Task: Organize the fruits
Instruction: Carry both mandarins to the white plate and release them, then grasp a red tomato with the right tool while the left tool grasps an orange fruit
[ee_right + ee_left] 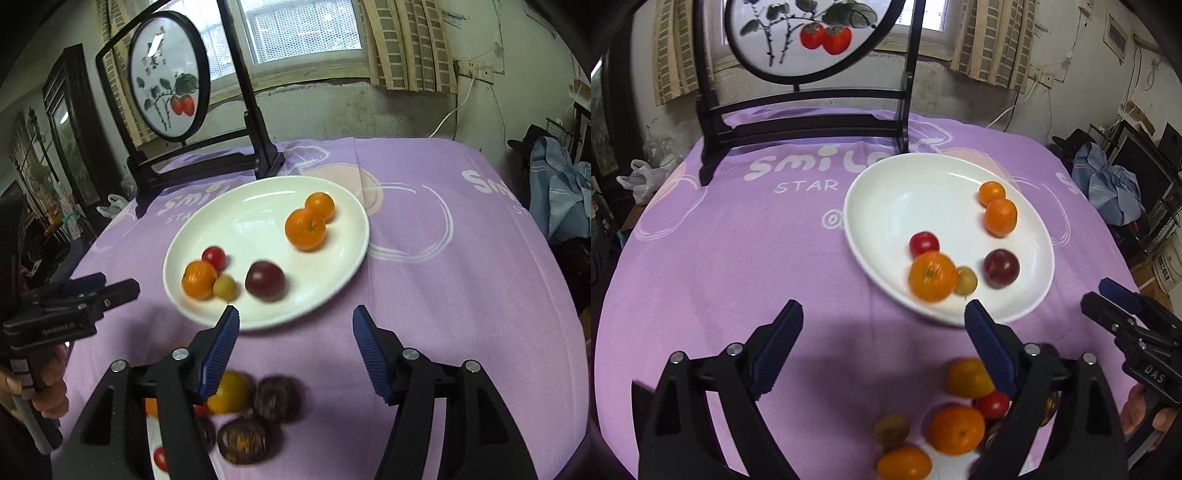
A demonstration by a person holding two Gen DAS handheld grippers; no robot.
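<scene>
While the white plate (882, 206) sits near the middle of the purple-clothed table (731, 258), it carries two oranges (1000, 217) by its far rim, and a larger orange (932, 276), a red tomato (924, 243), a yellowish fruit (967, 280) and a dark plum (1001, 268) toward its near rim. Behind it, at the table's far edge, stands a black-framed painted screen (168, 79). Both the left gripper (882, 314) and the right gripper (295, 319) hang spread wide, holding nothing. More loose fruit (236, 391) lies at the near edge, partly hidden behind the fingers and blurred; two dark wrinkled pieces (277, 398) are hard to identify.
</scene>
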